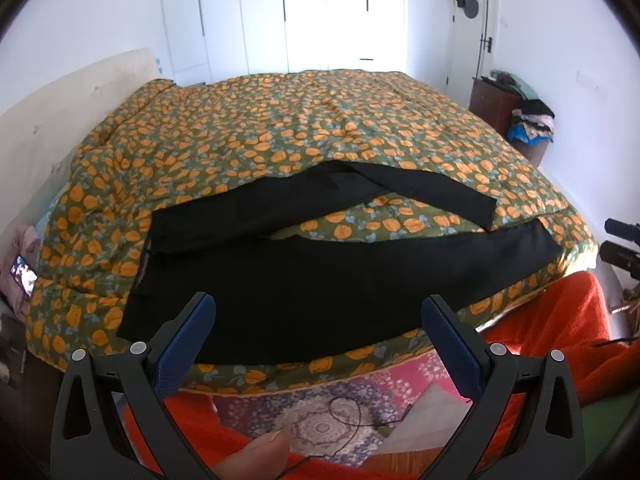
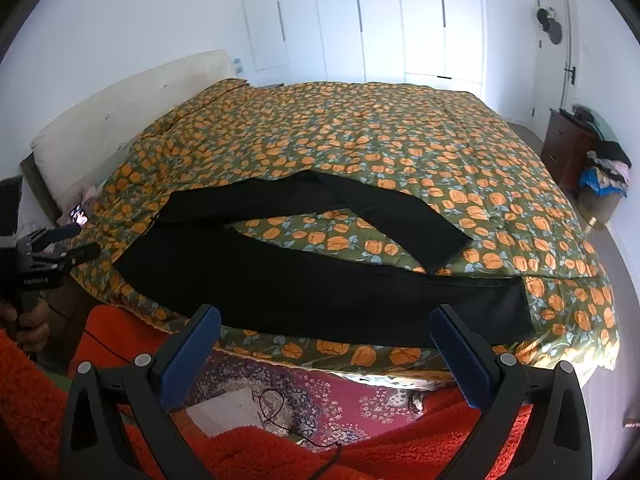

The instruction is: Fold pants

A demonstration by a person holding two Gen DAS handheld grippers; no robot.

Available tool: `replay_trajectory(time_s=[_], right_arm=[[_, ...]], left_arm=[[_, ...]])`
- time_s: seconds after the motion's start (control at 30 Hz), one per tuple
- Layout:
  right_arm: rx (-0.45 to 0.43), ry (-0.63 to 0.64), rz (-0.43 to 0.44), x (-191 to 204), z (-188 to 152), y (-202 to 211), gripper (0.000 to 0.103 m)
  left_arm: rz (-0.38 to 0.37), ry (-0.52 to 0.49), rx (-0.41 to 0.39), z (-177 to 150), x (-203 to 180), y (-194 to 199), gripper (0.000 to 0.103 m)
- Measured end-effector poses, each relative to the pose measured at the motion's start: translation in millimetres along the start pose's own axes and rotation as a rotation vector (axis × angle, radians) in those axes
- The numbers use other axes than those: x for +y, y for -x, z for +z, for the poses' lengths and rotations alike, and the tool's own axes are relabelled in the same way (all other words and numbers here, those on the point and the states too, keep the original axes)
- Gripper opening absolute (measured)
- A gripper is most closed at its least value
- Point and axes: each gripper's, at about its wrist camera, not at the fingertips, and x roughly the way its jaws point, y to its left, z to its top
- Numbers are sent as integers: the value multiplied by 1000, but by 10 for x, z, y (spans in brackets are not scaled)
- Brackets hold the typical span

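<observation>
both tools, left tool (image 1: 318, 320) and right tool (image 2: 326, 330), gape empty above black pants (image 1: 320, 280) on the quilt (image 1: 280, 132).

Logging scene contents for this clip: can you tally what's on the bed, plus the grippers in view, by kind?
Black pants: 1, spread on the quilt with legs apart
Floral quilt: 1
Phone: 1, at the bed's edge
Grippers: 2, left gripper and right gripper, both open and holding nothing
Total: 5
</observation>
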Motion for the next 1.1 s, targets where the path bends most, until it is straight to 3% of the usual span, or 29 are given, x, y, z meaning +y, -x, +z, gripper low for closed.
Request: replay_trajectory(time_s=[1.1], right_arm=[[-10, -17, -17, -40, -40, 11, 103]], left_arm=[[-26, -3, 24, -4, -53, -27, 103]])
